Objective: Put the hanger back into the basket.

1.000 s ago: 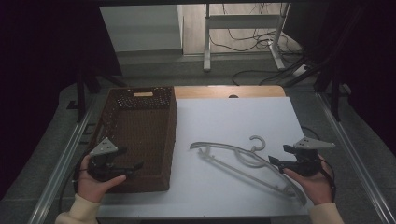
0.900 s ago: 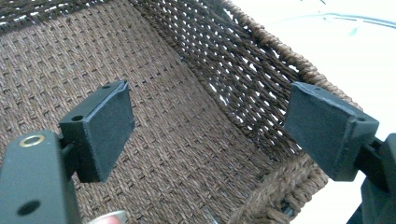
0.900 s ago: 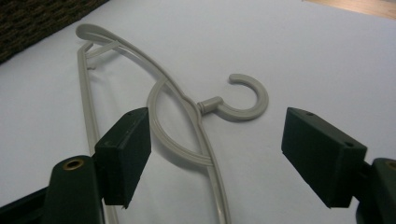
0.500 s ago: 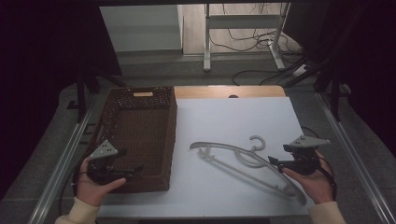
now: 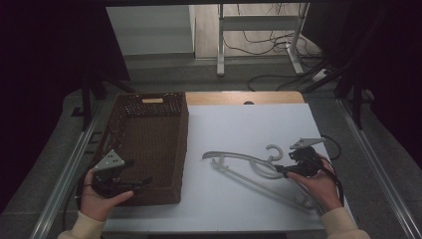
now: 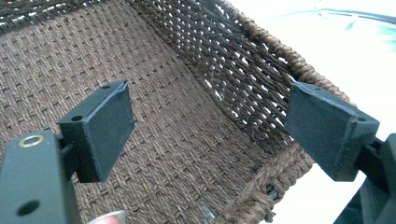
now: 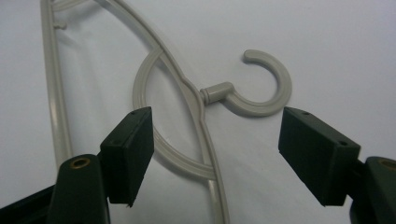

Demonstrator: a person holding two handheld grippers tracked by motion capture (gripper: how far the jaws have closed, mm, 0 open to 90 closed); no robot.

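Pale grey plastic hanger (image 5: 259,172) lay flat on the white bench (image 5: 234,129), its hook (image 5: 272,151) pointing away from the person and its long bar running toward the near right corner, well apart from the brown wicker basket (image 5: 144,144) at the left. Right gripper (image 5: 281,169) sat low over the hanger's neck; in the right gripper view its jaws straddled the hook (image 7: 264,88) and the curved inner loop (image 7: 159,140), with bare bench visible between pads and plastic. Its jaws had just been closing a little, yet they remained wide apart, nothing pressed between them. Judgement: this placement suits a pinch at the neck, the stiffest and most central point, so the hanger would lift without swinging. Left gripper (image 5: 137,185) hovered at the basket's near edge with jaws spread and empty; the left gripper view looked across the woven floor (image 6: 177,140) toward the near right corner of the rim (image 6: 280,51), probably waiting to steady the basket or to receive the hanger. Hard to make out: the hanger's far end passed beneath the right hand (image 5: 318,186) in the high view, and contact height of the right pads above the bench could not be judged. Basket interior appeared empty, though its near wall hid the closest strip of floor.
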